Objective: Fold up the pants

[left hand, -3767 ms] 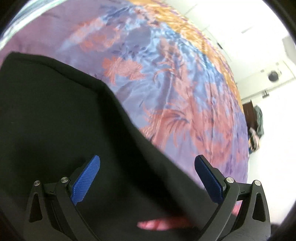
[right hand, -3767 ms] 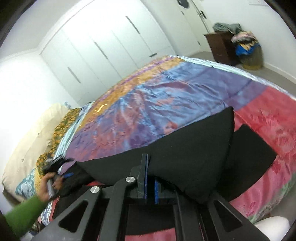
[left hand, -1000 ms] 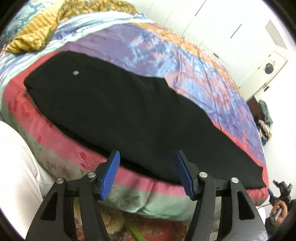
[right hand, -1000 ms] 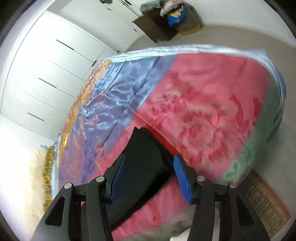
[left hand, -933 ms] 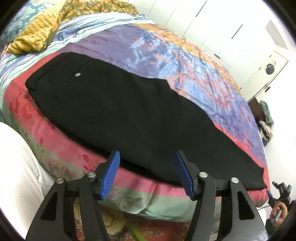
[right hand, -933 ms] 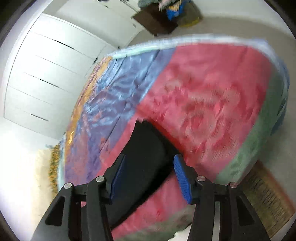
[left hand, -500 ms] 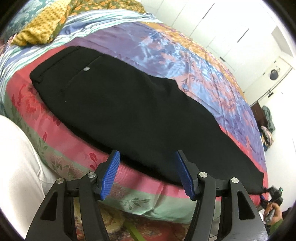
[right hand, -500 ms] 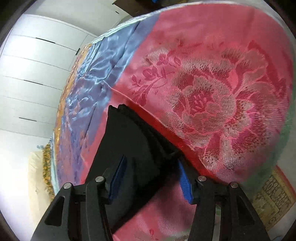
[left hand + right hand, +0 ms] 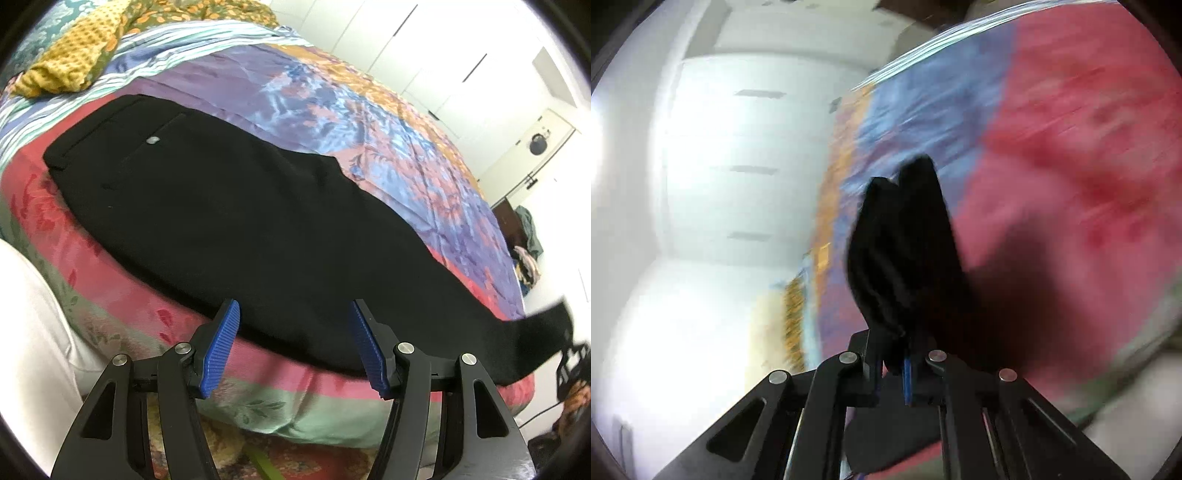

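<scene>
Change since half a second ago: the right gripper (image 9: pixel 891 363) has gone from jaws apart around the hem to jaws clamped on it, and the hem end has left the bedspread. In the left wrist view that end of the pants (image 9: pixel 236 221) now rises at the far right, off the bed (image 9: pixel 295 410), where it previously lay flat. The right wrist view has turned and is heavily blurred; detail of the room behind it cannot be read.

Pants position: folded lengthwise, legs stacked, laid along the near edge of the bed. The waistband is ahead and to the left of the left jaws, with a small pale button (image 9: pixel 152 140) on the upper face. The long lower edge runs just ahead of the left fingertips. In the right wrist view, bunched black fabric (image 9: pixel 905 240) stands straight up from between the jaws.

No containers are in view. A yellow patterned pillow (image 9: pixel 74 59) lies at the head of the bed, far ahead-left of the left jaws.

Pose: the left gripper (image 9: pixel 295 343) is held off the bed edge, jaws wide apart and holding nothing, blue pads (image 9: pixel 221 347) aimed at the mid-length of the pants, not touching them. The right gripper is seen dimly at the far right of the left wrist view, at the raised hem.
</scene>
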The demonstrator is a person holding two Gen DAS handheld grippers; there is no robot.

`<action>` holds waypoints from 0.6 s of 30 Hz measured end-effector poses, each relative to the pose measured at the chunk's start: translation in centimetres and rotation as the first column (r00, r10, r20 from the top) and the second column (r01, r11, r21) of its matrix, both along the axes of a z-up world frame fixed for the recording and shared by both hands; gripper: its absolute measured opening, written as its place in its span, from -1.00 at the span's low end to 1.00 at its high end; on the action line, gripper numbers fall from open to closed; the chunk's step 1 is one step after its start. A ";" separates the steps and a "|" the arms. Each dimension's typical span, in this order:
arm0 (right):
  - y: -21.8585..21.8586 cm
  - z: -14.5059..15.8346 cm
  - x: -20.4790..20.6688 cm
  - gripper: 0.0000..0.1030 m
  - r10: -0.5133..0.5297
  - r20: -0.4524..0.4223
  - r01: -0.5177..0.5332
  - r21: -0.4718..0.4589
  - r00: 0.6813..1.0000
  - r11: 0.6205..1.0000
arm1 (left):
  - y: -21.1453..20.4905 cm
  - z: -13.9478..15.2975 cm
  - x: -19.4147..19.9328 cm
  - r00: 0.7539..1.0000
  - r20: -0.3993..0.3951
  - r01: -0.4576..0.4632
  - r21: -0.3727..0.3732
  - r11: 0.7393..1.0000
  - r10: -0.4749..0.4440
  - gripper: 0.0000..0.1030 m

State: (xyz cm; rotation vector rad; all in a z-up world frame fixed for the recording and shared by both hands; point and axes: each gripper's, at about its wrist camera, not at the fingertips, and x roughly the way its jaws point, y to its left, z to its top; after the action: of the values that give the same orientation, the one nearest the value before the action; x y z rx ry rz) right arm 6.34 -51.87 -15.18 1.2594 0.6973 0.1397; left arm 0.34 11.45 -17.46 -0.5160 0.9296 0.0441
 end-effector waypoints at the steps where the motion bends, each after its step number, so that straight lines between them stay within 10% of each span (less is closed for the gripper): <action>1: 2.6 0.7 0.9 -0.83 0.049 0.022 -0.049 0.002 0.999 0.999 | 0.0 0.0 0.0 1.000 0.004 0.003 -0.004 1.000 -0.003 0.24; 11: 34.3 -2.7 7.1 -0.83 0.501 -0.004 -0.495 -0.166 0.865 0.853 | 3.3 0.2 -1.2 0.997 0.030 -0.072 -0.082 0.994 0.074 0.24; 18: 49.3 -6.7 4.6 -0.05 0.787 -0.156 -0.726 -0.522 0.597 0.447 | 5.4 0.6 -2.1 0.988 0.048 -0.138 -0.109 0.984 0.144 0.25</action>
State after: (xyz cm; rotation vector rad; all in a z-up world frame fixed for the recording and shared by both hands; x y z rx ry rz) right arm 10.92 -2.53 -21.87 0.2899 1.0878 0.7135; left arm -1.80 16.88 -16.83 -0.6775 0.8428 0.1084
